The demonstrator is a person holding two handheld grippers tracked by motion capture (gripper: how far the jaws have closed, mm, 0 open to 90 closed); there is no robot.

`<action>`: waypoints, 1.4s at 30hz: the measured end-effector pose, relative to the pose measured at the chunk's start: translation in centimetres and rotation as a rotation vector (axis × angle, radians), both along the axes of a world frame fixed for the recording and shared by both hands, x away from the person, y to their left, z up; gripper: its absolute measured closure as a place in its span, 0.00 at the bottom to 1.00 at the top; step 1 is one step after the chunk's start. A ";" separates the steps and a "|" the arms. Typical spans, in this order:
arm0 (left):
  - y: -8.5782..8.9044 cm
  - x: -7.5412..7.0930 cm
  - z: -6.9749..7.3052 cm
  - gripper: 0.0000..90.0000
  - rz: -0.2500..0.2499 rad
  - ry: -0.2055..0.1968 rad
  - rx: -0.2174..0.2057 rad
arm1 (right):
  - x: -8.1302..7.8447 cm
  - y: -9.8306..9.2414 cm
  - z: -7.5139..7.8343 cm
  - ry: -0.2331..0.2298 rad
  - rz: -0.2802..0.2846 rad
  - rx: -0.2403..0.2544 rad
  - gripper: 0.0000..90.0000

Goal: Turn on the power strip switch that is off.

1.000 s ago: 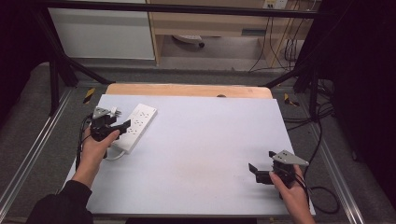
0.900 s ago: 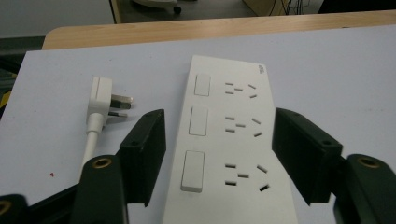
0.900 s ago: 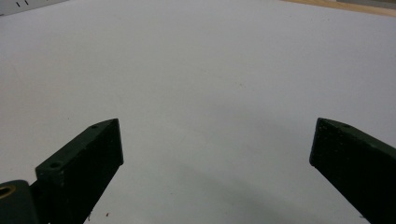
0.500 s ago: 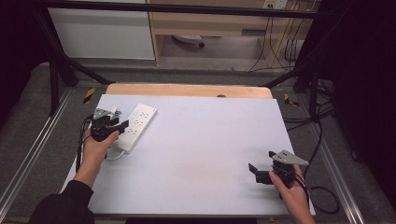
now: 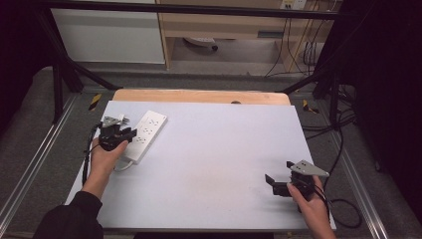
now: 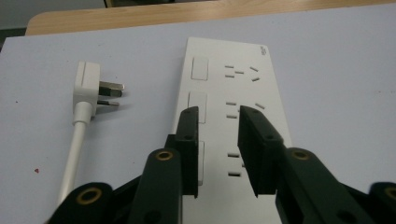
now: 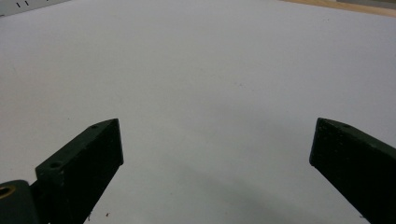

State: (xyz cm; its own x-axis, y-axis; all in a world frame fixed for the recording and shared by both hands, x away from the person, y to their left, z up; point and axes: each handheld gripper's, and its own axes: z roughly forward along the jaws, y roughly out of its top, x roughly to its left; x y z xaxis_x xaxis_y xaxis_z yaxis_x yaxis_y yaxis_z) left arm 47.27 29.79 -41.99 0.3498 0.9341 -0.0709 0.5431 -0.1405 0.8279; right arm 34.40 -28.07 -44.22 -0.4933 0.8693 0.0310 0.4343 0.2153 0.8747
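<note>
The left gripper [image 6: 217, 140], jaws a little apart, hangs over the white power strip [image 6: 233, 121] near the table's left edge, the right gripper [image 7: 215, 154] is wide open, and a careless squeeze might push the strip onto its plug [image 6: 88, 88]

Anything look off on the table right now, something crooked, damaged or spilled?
Nothing looks damaged or spilled. The white rectangular plastic power strip lies at an angle to the table edges, under the left gripper, whose jaws stand slightly apart above it. Its white three-pin plug lies loose beside it, unplugged. The right gripper hangs wide open over bare tabletop.
</note>
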 end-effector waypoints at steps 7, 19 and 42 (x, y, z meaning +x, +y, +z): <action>-0.2 0.1 -0.3 0.86 -0.014 -0.002 0.007 | -0.1 0.0 0.0 0.003 -0.002 0.003 0.04; 0.0 0.6 -0.8 0.96 -0.006 0.003 0.017 | 0.0 -0.1 0.0 0.001 0.001 0.002 0.04; 0.9 0.7 -1.1 1.00 0.017 0.024 0.020 | 0.0 0.0 0.0 0.002 0.003 0.002 0.04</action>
